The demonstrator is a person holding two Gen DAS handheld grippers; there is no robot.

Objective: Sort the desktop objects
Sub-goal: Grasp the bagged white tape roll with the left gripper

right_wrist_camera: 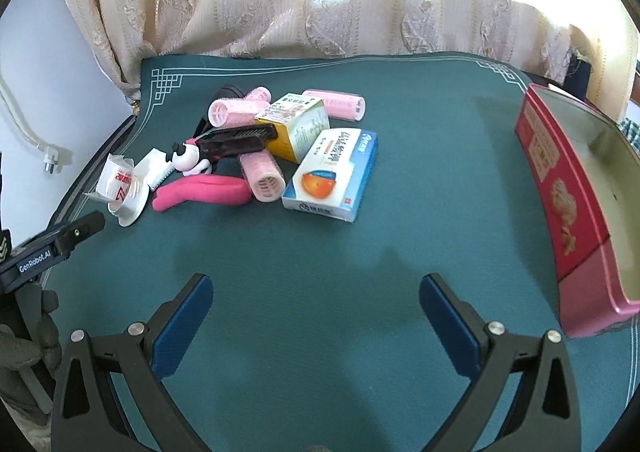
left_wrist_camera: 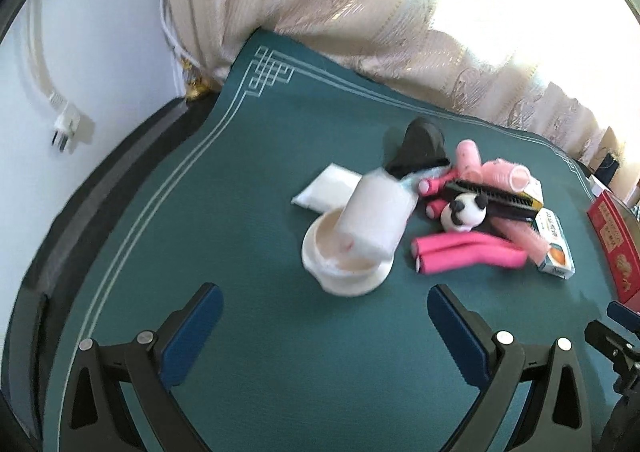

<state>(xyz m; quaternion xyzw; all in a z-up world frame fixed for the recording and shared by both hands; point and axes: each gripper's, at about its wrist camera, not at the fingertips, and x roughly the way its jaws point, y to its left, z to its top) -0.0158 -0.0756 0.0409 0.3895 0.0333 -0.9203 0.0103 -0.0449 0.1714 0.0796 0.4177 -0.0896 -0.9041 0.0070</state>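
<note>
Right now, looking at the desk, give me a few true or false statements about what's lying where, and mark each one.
1. The red tin box is empty. True.
2. The panda figure sits inside the tin. False: it lies in the pile on the green mat.
3. Both hand-held grippers, left and right, are open and hold nothing. True.
4. The blue and white medicine box stands upright. False: it lies flat.
5. The black comb lies on top of the pile. True.
</note>
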